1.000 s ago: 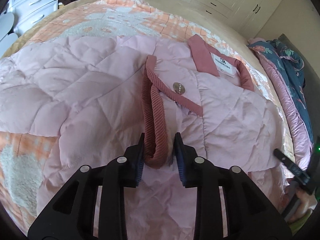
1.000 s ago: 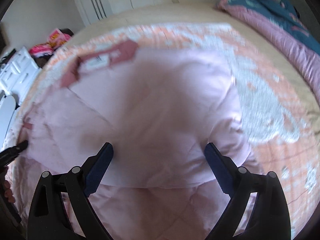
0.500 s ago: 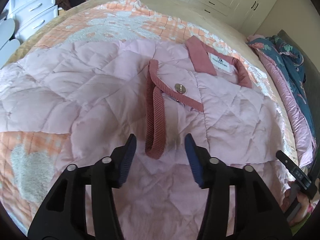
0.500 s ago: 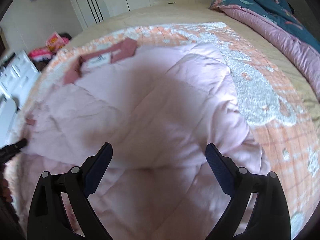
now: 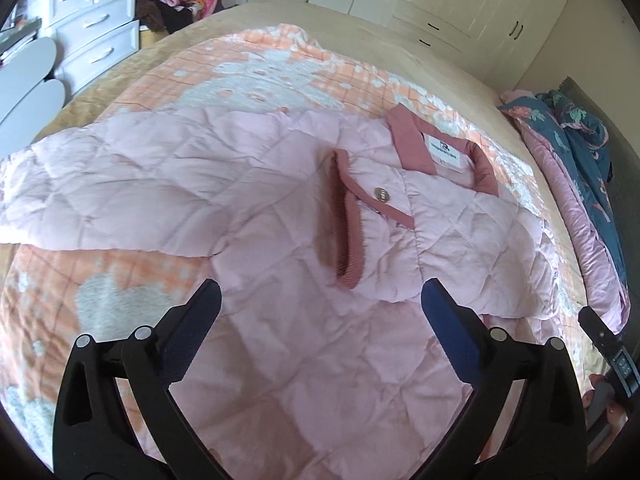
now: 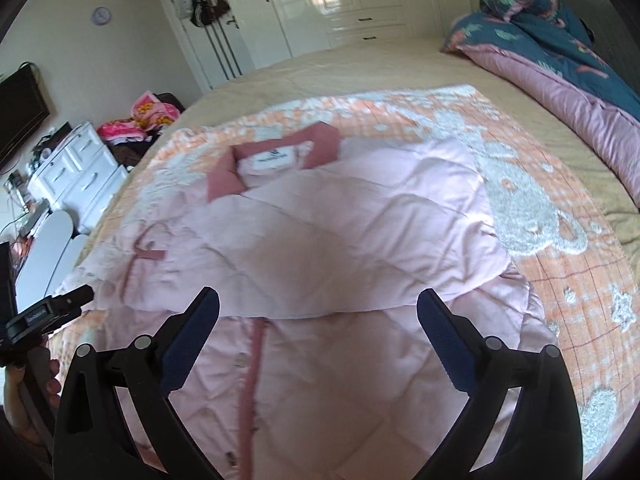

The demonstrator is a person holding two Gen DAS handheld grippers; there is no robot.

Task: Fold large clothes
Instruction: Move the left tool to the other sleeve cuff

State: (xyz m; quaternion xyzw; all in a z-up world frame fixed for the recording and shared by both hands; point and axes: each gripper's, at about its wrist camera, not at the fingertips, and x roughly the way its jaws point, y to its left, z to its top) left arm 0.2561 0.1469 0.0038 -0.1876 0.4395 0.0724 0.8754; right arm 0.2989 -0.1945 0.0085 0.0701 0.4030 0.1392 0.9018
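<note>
A pale pink quilted jacket (image 5: 288, 320) lies spread on the bed, its dusty-rose collar (image 5: 412, 140) and white label at the far end. One sleeve is folded across the chest, its ribbed rose cuff (image 5: 347, 240) lying free beside a metal snap. My left gripper (image 5: 320, 320) hovers above the jacket short of the cuff, its jaws opening wide with nothing between them. In the right wrist view the jacket (image 6: 360, 240) shows the other sleeve folded over the body. My right gripper (image 6: 318, 328) hangs over it, jaws opening, nothing between them.
An orange and white patterned blanket (image 5: 280, 68) covers the bed under the jacket. A rolled teal and pink duvet (image 6: 560, 48) lies along the far right side. White drawers (image 5: 92, 32) stand left of the bed, wardrobes (image 6: 340, 0) behind it. The other gripper (image 6: 44, 316) shows at the left edge.
My left gripper let go of the ribbed cuff, spread its jaws wide and drew back upward. The right gripper rose and pulled back from the folded sleeve, staying open.
</note>
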